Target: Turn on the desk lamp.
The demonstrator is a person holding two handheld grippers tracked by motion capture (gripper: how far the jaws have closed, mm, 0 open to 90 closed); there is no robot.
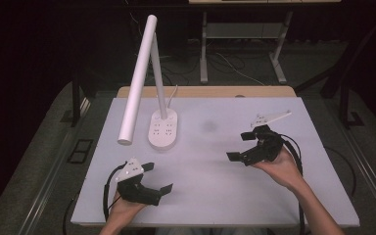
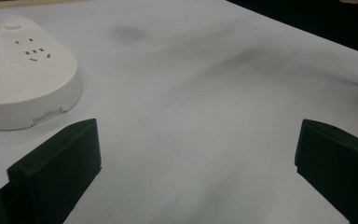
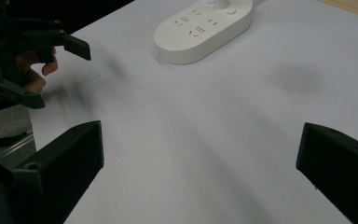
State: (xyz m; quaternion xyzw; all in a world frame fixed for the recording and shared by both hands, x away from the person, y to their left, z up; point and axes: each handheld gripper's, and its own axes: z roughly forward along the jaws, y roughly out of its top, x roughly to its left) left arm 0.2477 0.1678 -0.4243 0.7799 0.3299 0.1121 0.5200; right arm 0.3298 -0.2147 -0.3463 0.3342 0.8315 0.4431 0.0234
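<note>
A white desk lamp stands on the white table (image 1: 210, 186), its long tube head (image 1: 138, 78) slanting down to the left from a thin stem. Its oval base (image 1: 163, 128) carries socket outlets and also shows as the base (image 2: 23, 79) at upper left in the left gripper view and the base (image 3: 204, 28) at the top of the right gripper view. My left gripper (image 1: 157, 177) rests open near the front left, below the base. My right gripper (image 1: 241, 146) hovers open at mid right. Nothing lies between either pair of jaws.
A wooden strip (image 1: 205, 91) runs along the table's far edge. Behind it stand metal legs (image 1: 203, 49) of another table and cables on the carpet. A faint grey smudge (image 1: 208, 126) marks the table's middle. The left hand with its gripper (image 3: 23, 65) shows in the right gripper view.
</note>
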